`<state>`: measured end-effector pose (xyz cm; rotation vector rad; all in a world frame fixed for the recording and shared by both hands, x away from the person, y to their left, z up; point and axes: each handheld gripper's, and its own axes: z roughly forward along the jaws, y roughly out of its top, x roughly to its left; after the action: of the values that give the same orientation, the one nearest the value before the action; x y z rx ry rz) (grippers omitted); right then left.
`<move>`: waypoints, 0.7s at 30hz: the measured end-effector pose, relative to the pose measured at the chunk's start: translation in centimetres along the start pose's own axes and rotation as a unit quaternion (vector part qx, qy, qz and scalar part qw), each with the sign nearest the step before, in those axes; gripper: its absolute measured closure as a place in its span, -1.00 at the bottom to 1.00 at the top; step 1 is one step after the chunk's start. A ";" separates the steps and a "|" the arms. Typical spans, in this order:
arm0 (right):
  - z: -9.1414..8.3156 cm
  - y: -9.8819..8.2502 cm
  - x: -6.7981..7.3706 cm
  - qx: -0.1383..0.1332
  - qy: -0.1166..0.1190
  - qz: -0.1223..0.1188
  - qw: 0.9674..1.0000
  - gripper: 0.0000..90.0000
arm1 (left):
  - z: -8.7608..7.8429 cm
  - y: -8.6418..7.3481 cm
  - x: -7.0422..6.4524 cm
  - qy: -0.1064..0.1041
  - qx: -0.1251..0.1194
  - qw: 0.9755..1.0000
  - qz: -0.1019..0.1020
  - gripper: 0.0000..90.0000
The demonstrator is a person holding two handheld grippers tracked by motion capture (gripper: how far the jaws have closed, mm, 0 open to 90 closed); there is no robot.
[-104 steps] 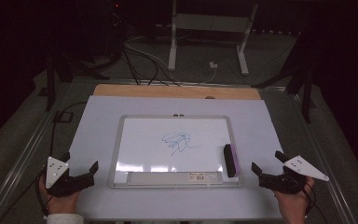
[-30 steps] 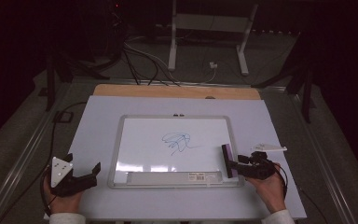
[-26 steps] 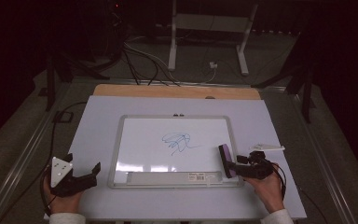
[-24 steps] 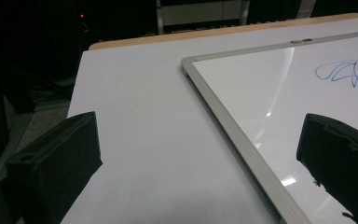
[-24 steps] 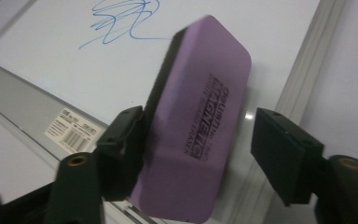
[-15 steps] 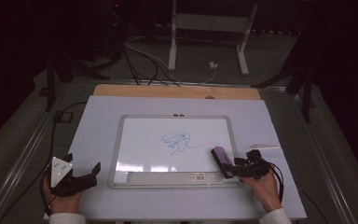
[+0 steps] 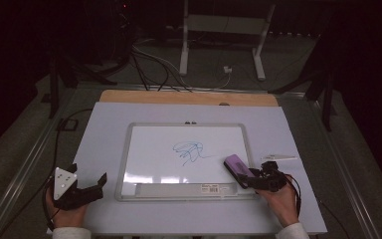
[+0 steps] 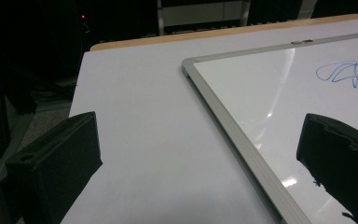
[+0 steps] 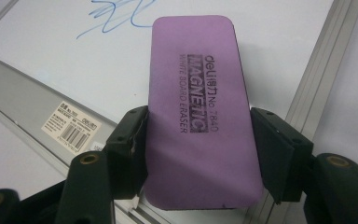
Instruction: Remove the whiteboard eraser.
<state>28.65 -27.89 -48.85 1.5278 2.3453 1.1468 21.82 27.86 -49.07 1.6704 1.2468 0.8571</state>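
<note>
Right gripper [image 9: 198, 154] clamps the purple magnetic whiteboard eraser [image 9: 198, 109] by its long sides, over the whiteboard's [image 7: 144, 149] lower right corner near the blue scribble [image 7: 189, 152]. Left gripper [image 7: 79, 191] rests with jaws apart. Risk: the eraser twisting out mid-wipe.

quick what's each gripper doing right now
left gripper: open, holding nothing, beside the whiteboard.
right gripper: shut on the purple eraser, jaws just closed further.

My whiteboard [image 7: 154, 149] is glossy with a brushed metal frame; the purple eraser [image 9: 200, 107] looks matt, the tabletop [image 8: 140, 140] smooth.
</note>
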 end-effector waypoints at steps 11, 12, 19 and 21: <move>-0.5 0.6 0.5 -0.018 -0.005 -0.012 1.000 -0.10 | 0.0 0.0 0.0 0.001 0.000 1.000 0.000 -0.99; -0.5 0.6 0.5 -0.018 -0.007 -0.012 1.000 -0.10 | 0.0 0.0 0.0 0.001 0.000 1.000 0.000 -0.99; -0.9 1.0 0.7 -0.031 -0.011 -0.010 0.999 -0.10 | 0.0 0.0 0.0 0.002 0.000 1.000 -0.001 -0.99; -1.0 1.3 0.8 -0.036 -0.013 -0.013 0.999 -0.10 | 0.0 0.0 0.0 0.002 -0.001 1.000 -0.001 -0.99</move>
<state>28.73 -27.53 -47.10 1.4741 2.2736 1.1845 21.77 27.87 -49.07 1.6667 1.2506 0.8602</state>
